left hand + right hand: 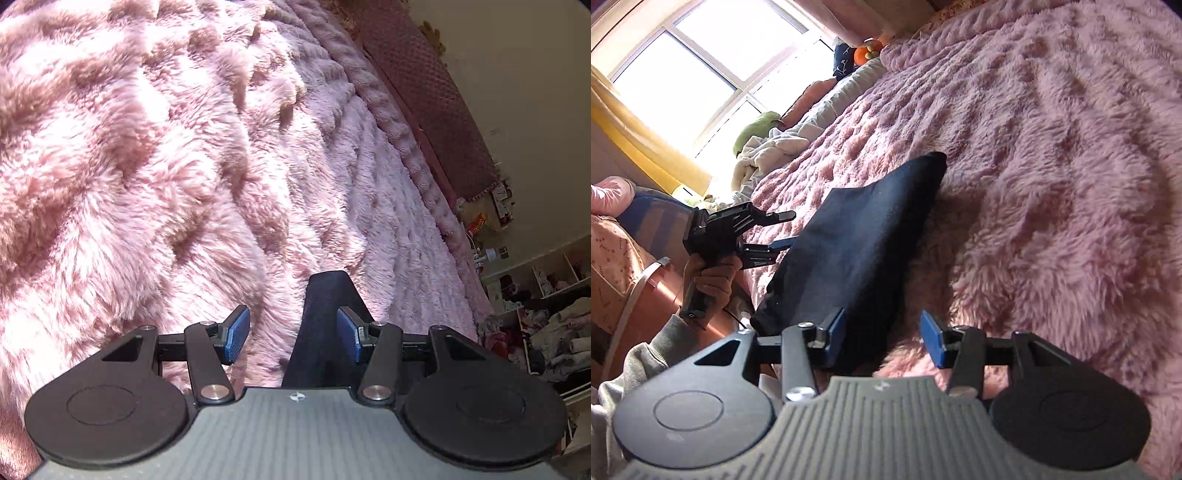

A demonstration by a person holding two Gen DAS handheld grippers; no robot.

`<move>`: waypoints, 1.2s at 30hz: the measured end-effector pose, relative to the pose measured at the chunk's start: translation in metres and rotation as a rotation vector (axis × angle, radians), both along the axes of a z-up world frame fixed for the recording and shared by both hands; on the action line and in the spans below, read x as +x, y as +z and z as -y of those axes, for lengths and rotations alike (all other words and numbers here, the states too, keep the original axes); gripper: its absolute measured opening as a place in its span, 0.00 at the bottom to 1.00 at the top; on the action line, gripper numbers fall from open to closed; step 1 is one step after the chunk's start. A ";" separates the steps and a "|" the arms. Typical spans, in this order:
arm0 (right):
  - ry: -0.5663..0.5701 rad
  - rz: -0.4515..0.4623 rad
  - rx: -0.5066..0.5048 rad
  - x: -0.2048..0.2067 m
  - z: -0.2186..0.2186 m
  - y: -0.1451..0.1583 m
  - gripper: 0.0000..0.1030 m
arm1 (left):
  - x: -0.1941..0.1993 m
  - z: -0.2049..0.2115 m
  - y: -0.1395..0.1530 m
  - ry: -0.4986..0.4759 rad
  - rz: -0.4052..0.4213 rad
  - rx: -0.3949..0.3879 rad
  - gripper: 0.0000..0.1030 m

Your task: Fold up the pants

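The dark navy pants (864,236) lie in a folded, narrow bundle on the fluffy pink blanket (1052,184). My right gripper (884,336) is open just over the near end of the bundle. The cloth runs beneath its left pad (836,332), and the right pad hangs over the blanket. In the right wrist view my left gripper (781,229) is at the left, held in a hand (709,280), open beside the long edge of the pants. In the left wrist view the left gripper (293,334) is open, with an end of the pants (325,314) lying between the fingers, close to the right pad (349,334).
A bright window (701,62) with a yellow curtain (646,144) is beyond the bed. Crumpled light clothes (768,151) and a green plush (757,125) lie at the bed's far edge. A padded headboard (436,99) and shelves of clothes (546,325) stand at the right.
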State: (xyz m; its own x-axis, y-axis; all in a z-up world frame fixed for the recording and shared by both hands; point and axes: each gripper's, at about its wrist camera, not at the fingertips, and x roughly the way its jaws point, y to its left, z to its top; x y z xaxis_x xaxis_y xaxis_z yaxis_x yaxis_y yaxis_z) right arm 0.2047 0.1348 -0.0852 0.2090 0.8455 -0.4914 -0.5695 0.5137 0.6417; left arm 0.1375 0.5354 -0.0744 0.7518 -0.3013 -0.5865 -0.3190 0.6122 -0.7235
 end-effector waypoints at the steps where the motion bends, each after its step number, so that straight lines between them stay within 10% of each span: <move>1: -0.012 0.069 -0.006 -0.007 -0.001 0.010 0.41 | -0.002 0.013 0.011 -0.018 0.057 0.009 0.56; 7: -0.029 0.259 -0.045 -0.045 -0.005 0.043 0.13 | -0.032 0.118 0.067 0.092 0.185 0.317 0.51; 11: -0.021 0.279 -0.134 -0.060 -0.004 0.058 0.12 | -0.060 0.183 0.077 0.124 0.131 0.345 0.54; 17: -0.043 0.225 -0.123 -0.076 0.020 0.074 0.29 | -0.081 0.265 0.072 0.153 -0.156 0.423 0.54; 21: -0.046 0.226 -0.193 -0.087 0.031 0.080 0.29 | -0.085 0.319 0.080 0.179 -0.228 0.577 0.55; 36: 0.013 0.129 -0.329 -0.089 0.027 0.068 0.44 | -0.116 0.352 0.062 0.252 -0.373 0.662 0.57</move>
State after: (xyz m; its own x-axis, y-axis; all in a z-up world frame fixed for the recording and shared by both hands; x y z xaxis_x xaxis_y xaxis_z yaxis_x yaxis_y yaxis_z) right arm 0.1156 0.1076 -0.0176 0.2771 0.6492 -0.7083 -0.6427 0.6732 0.3656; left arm 0.0217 0.1836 -0.0123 0.4704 0.3501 -0.8100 -0.6539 0.7546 -0.0536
